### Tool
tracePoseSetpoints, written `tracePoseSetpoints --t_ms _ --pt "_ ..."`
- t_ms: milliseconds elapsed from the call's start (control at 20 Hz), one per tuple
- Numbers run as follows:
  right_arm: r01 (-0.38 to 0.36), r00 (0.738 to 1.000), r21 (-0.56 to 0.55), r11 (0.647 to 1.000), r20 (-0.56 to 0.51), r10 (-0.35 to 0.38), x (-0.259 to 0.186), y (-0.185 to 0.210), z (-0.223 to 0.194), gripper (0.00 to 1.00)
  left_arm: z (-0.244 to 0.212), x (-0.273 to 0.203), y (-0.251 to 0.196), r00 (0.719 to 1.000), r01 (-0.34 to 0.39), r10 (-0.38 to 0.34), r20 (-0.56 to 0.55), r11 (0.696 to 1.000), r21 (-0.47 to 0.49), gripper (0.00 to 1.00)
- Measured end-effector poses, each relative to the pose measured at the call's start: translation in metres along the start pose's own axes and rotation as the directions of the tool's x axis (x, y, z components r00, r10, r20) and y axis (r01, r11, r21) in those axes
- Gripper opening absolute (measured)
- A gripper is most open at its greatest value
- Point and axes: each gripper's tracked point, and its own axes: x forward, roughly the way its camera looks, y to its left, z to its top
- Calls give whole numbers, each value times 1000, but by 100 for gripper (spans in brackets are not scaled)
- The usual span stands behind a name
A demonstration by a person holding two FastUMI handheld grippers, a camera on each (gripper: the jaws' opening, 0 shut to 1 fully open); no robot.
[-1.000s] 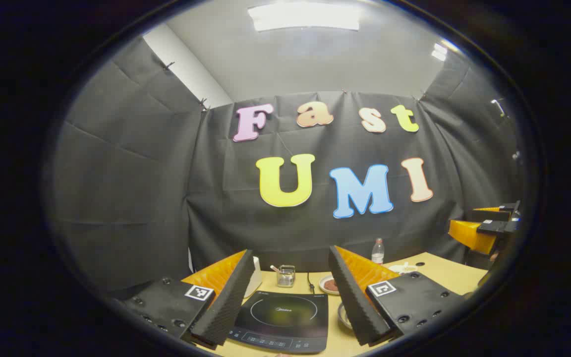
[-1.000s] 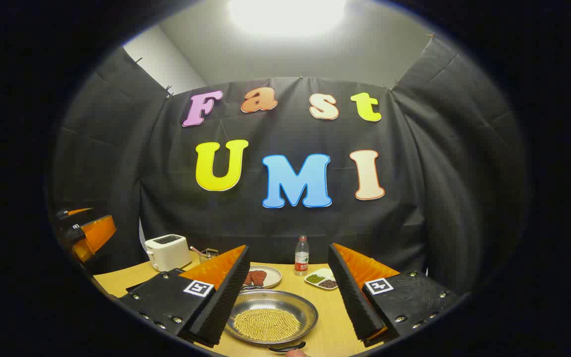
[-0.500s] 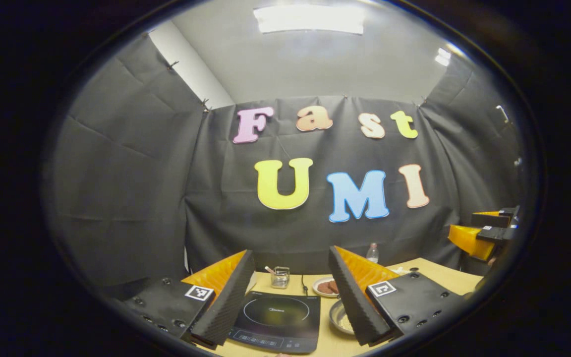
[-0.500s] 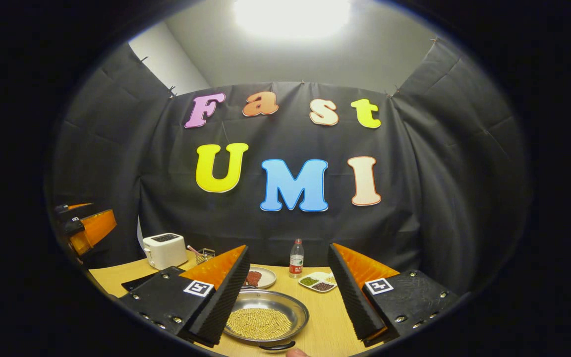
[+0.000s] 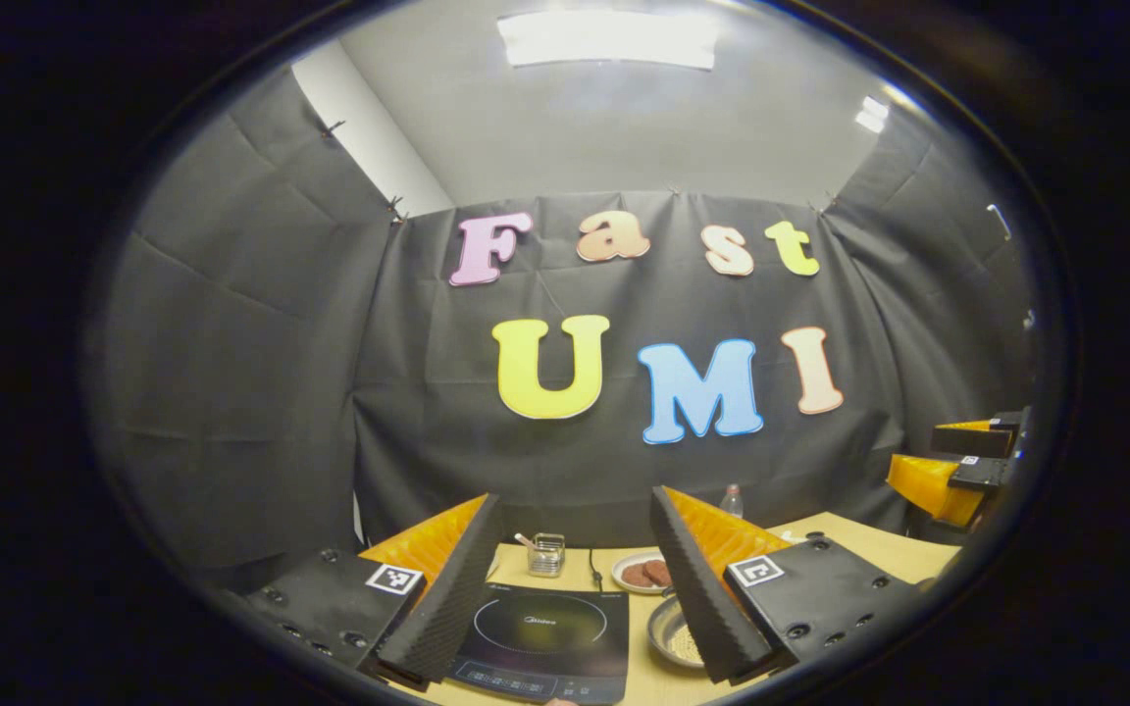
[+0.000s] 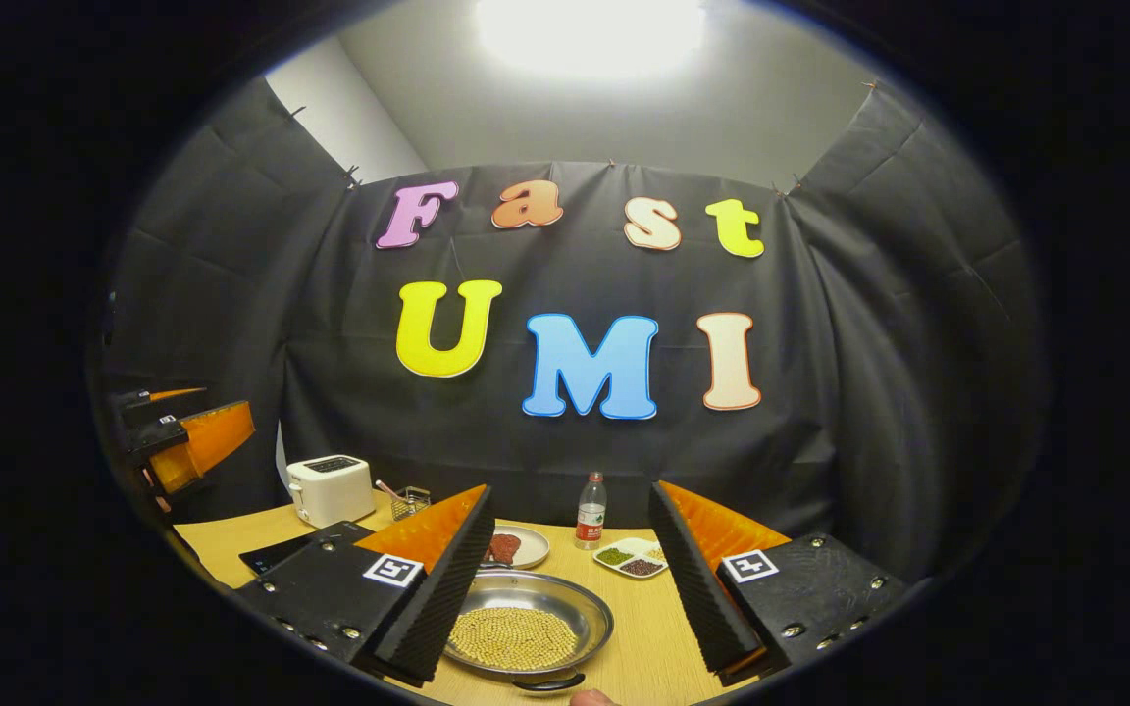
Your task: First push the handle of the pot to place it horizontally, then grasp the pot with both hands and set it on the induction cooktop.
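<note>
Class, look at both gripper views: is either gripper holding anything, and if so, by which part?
Nothing is held. The left gripper is open above the induction cooktop, and the right gripper is open above the pot, touching neither.

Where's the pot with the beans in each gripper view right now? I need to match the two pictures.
Left gripper view: the pot sits low, right of centre, partly hidden behind the left gripper's own finger, just right of the induction cooktop.
Right gripper view: the pot lies bottom centre, between the open fingers of the right gripper.
Shared landmark: the water bottle at the back of the table.
</note>
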Motion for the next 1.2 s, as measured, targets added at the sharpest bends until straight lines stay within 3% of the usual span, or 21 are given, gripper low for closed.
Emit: tracePoseSetpoints --t_ms 550,600,650,750,800,850,950,1100,1150,1200 --pt "30 999 5 1000 -32 -30 11 2 -1 95 -1 11 4 1000 23 -23 6 1000 -6 98" --pt "42 999 2 999 -32 -42 12 1 0 88 -1 11 6 1000 21 -21 6 1000 -6 98" --pt "38 999 2 999 -29 -38 13 4 1 69 -1 11 8 1000 19 -19 6 1000 -6 98" --pt "36 999 -4 999 -24 -37 12 9 3 49 2 10 14 1000 15 -15 11 1000 -4 98" --pt "38 999 -6 999 -23 -38 13 11 5 44 3 9 17 1000 13 -13 14 1000 -2 97" --pt "34 999 -4 999 -21 -34 12 14 4 24 2 10 20 1000 12 -12 17 1000 1 97" --pt "-28 999 11 1000 -40 28 14 34 -2 9 2 10 27 1000 10 -10 21 1000 4 97" --pt "-136 984 -15 991 -114 134 12 70 -23 9 -1 11 41 1000 6 -6 18 1000 -1 97" --pt "-115 986 -34 993 -128 110 12 67 -27 11 -2 13 48 1000 1 -1 22 1000 -3 100" --pt "-139 980 -33 990 -145 133 11 77 -34 3 0 13 53 1000 1 -1 24 1000 -4 98"
